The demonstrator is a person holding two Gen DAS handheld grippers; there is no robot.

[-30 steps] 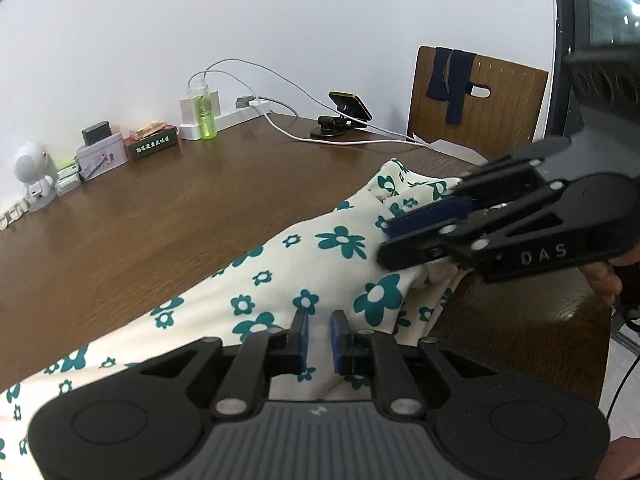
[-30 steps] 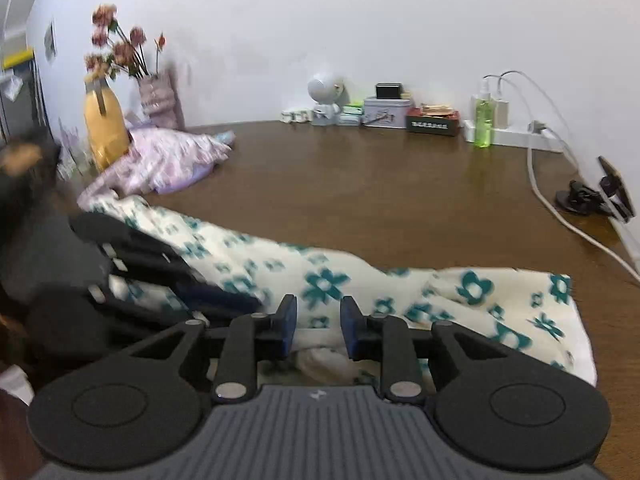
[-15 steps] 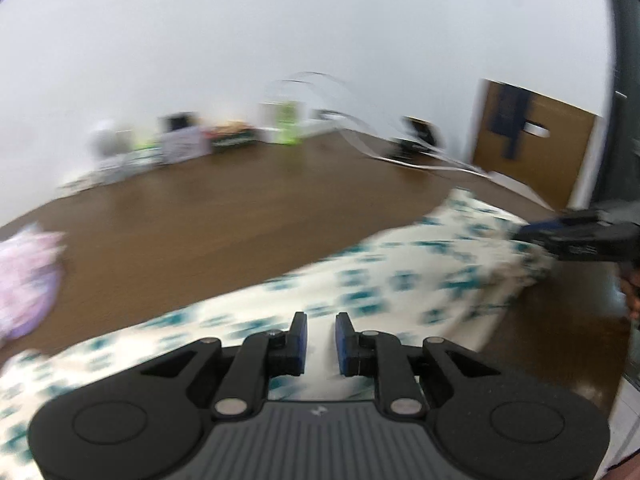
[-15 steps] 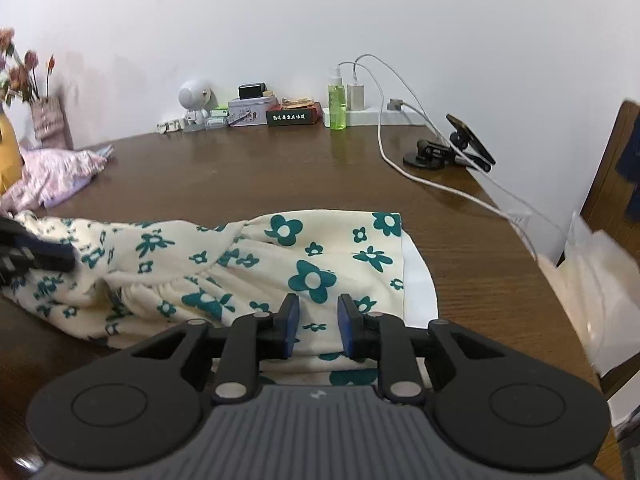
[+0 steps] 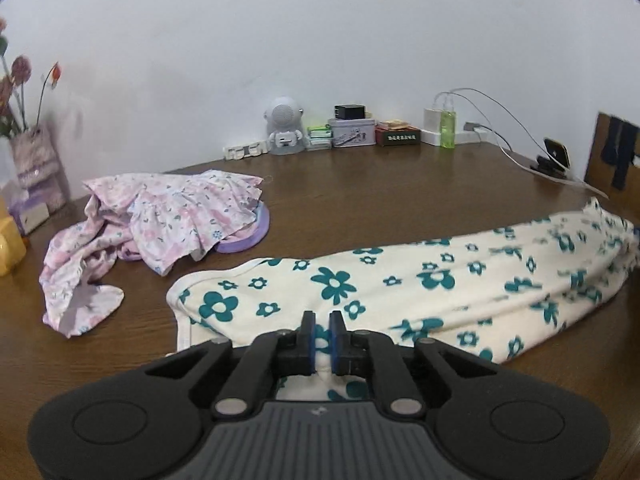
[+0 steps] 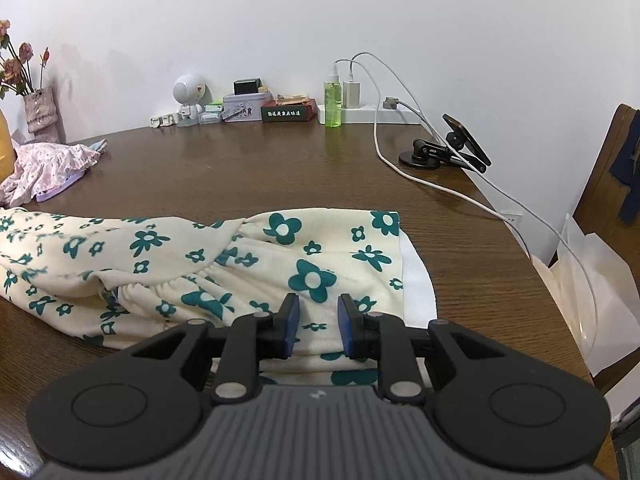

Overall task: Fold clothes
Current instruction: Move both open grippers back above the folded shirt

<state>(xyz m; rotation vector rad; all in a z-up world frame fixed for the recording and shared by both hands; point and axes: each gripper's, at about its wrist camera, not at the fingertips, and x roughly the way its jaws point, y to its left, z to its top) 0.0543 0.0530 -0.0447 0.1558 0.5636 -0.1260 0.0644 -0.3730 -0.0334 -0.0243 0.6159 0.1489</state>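
While one brown wooden table (image 6: 248, 168) carries two garments, the cream teal-flowered cloth (image 5: 420, 292) lies flat beside one crumpled pink floral garment (image 5: 160, 216); left gripper (image 5: 321, 338) pinches the cream cloth's near edge, right gripper (image 6: 319, 328) stands released.
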